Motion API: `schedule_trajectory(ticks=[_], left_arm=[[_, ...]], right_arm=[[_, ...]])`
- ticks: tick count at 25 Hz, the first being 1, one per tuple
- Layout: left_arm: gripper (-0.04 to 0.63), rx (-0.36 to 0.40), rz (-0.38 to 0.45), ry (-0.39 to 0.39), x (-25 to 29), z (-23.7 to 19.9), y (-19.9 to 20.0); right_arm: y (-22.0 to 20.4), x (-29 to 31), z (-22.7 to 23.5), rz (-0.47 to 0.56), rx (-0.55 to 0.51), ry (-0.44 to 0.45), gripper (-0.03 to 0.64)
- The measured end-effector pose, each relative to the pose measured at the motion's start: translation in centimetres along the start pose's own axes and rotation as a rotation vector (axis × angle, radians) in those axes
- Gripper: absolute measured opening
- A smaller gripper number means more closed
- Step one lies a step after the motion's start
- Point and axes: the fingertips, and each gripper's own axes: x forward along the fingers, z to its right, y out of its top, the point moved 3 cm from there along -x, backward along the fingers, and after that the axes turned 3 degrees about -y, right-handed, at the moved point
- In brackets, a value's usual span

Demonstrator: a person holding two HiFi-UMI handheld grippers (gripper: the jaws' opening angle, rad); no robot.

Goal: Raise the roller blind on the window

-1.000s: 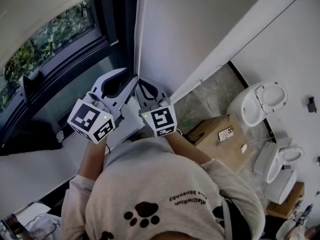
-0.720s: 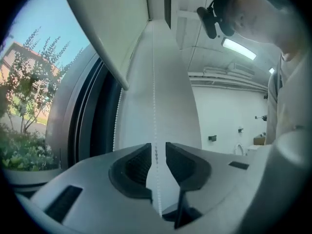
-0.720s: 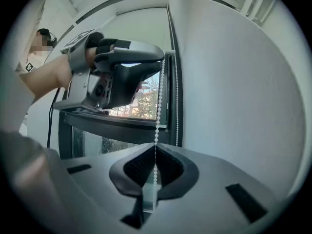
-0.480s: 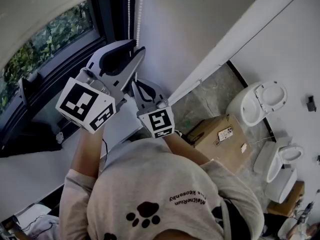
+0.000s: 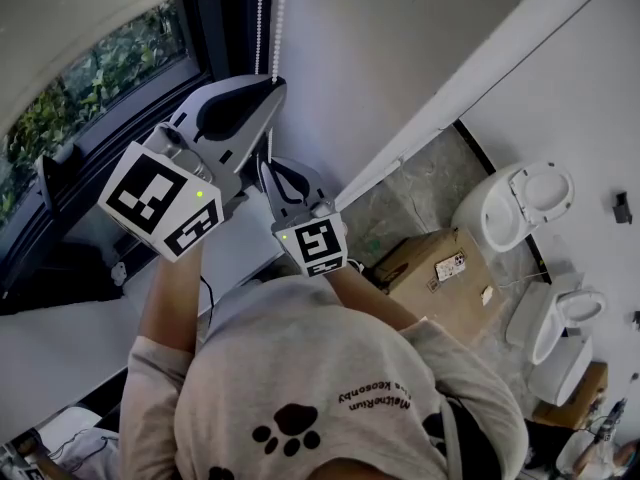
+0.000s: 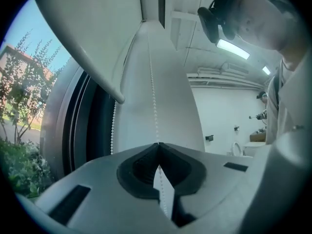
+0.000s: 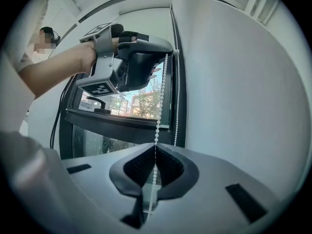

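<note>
Two grips on bead chain [image 7: 161, 101]: left tongs [image 6: 157, 145], just closed, above right tongs [image 7: 155, 148].

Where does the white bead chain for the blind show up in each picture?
Head view: the bead chain hangs at top centre, above the left gripper.
Left gripper view: down the middle, into that gripper's fingers, which have just been closing on it.
Right gripper view: centre, from the left gripper down into the right gripper's fingers.
Shared landmark: the dark window frame.
</note>
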Motion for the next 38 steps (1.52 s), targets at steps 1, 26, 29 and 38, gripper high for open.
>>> schedule_trajectory(ticks=[1, 26, 29, 38], left_arm=[[0.008, -0.012, 0.003, 0.001, -0.1, -0.1, -0.1], [0.008, -0.127, -0.080, 0.054, -1.2, 1.0, -10.4], [0.008, -0.126, -0.090, 0.064, -1.4, 1.2, -11.5], [0.008, -0.166, -0.110, 0.068, -1.6, 1.5, -14.0]], right_arm=[[-0.1, 0.0, 0.0, -0.001, 0.000, -0.001, 0.011], [-10.2, -0.2, -0.8, -0.199, 0.044, 0.070, 0.011], [-11.2, -0.4, -1.1, -0.224, 0.036, 0.088, 0.011], [-13.6, -1.2, -1.0, -0.297, 0.041, 0.104, 0.011]])
